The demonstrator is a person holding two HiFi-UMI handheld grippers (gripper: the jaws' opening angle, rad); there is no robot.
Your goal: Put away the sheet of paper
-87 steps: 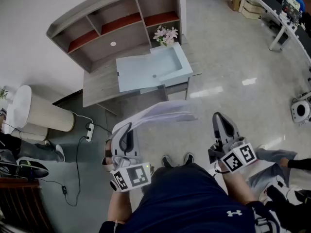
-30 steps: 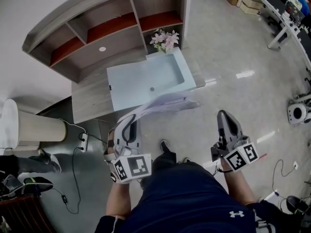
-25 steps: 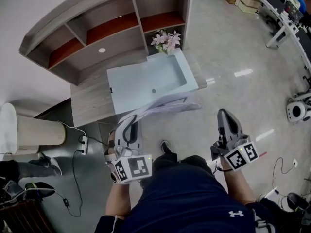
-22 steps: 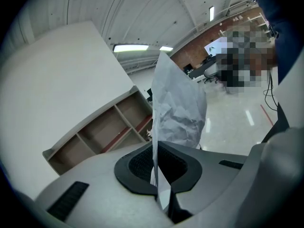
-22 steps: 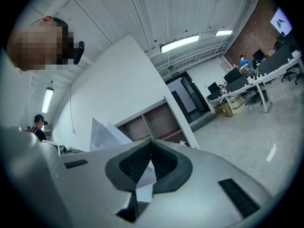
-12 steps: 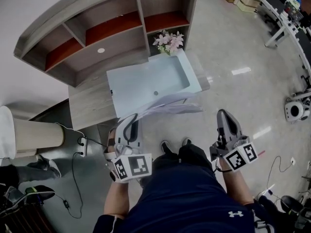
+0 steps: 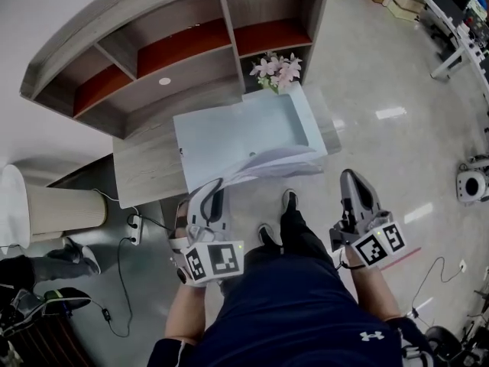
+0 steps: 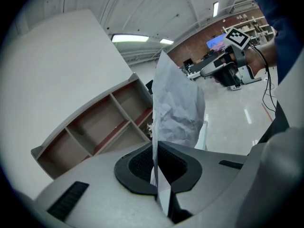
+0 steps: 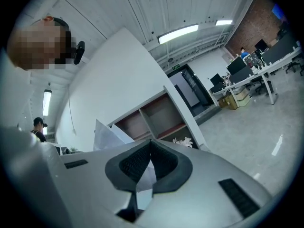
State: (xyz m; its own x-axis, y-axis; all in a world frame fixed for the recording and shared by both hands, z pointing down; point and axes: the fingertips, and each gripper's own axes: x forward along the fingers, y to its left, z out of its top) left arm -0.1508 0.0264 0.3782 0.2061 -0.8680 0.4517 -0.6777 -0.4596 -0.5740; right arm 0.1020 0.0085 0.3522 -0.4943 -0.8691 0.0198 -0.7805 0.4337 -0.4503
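My left gripper [image 7: 215,187] is shut on a crumpled white sheet of paper [image 7: 269,162], pinching one edge. The sheet stretches forward and right from the jaws, and its far end hangs over the near edge of a light blue open case [image 7: 244,128] on the wooden desk [image 7: 147,176]. In the left gripper view the paper [image 8: 178,103] stands up out of the closed left gripper [image 8: 156,145]. My right gripper [image 7: 349,177] is held out at the right, apart from the sheet, jaws shut with nothing in them. The right gripper [image 9: 151,140] shows its tips meeting, with the paper [image 9: 106,134] off to its left.
A grey shelf unit [image 7: 153,52] with red-lined compartments stands behind the desk. Pink flowers [image 7: 279,69] sit at the case's far right corner. A white round bin [image 7: 46,205] and a power strip with cables [image 7: 136,224] are on the floor at left. The person's feet [image 7: 276,220] are below.
Both grippers and the person have moved closer to the desk. The held sheet's far end, earlier short of the case, now overlaps its near edge. Neither grip has changed.
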